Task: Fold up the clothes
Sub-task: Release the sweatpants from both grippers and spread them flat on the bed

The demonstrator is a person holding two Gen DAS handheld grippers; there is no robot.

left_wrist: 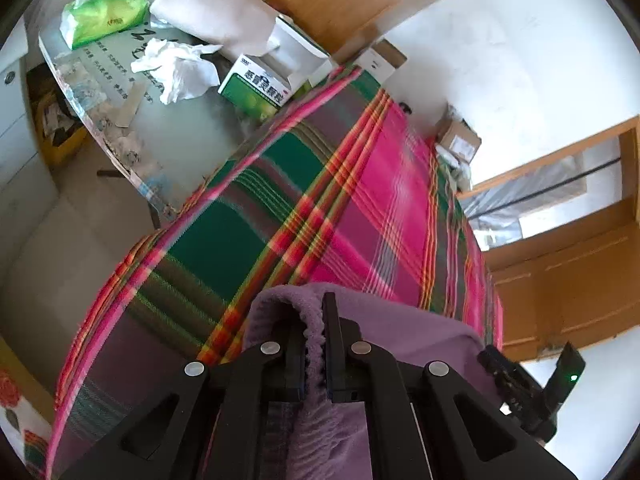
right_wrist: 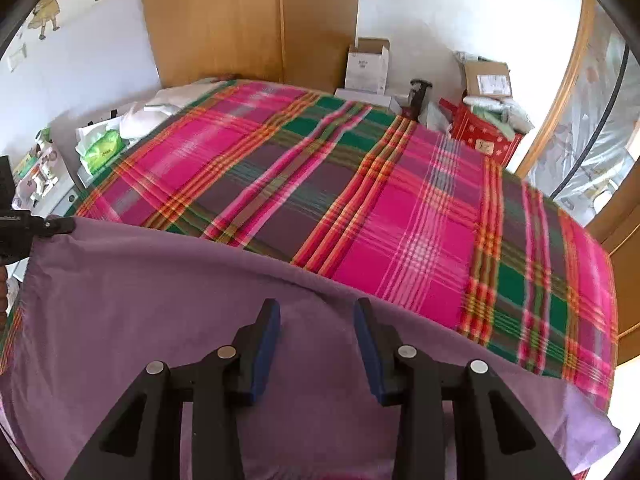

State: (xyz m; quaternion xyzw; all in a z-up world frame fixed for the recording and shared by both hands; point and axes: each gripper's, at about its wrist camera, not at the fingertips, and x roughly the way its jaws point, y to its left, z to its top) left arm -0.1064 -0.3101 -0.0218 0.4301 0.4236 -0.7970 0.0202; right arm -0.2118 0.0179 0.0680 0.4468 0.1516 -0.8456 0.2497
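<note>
Purple garment (right_wrist: 200, 320) spread across the near edge of a bed covered by a pink-and-green plaid sheet (right_wrist: 360, 200). Left gripper (left_wrist: 314, 344) clenched on a bunched fold of the garment's edge at its left corner. Right gripper (right_wrist: 316, 344) hovers above the cloth, jaws parted, grasping nothing. Tissue pack (left_wrist: 106, 16) on the bedside table (left_wrist: 180, 128).

Garment (right_wrist: 160, 320) on the bed's (right_wrist: 320, 184) near edge; wardrobe (right_wrist: 248, 20) behind the bed; boxes (right_wrist: 486, 76) behind its far right corner.
</note>
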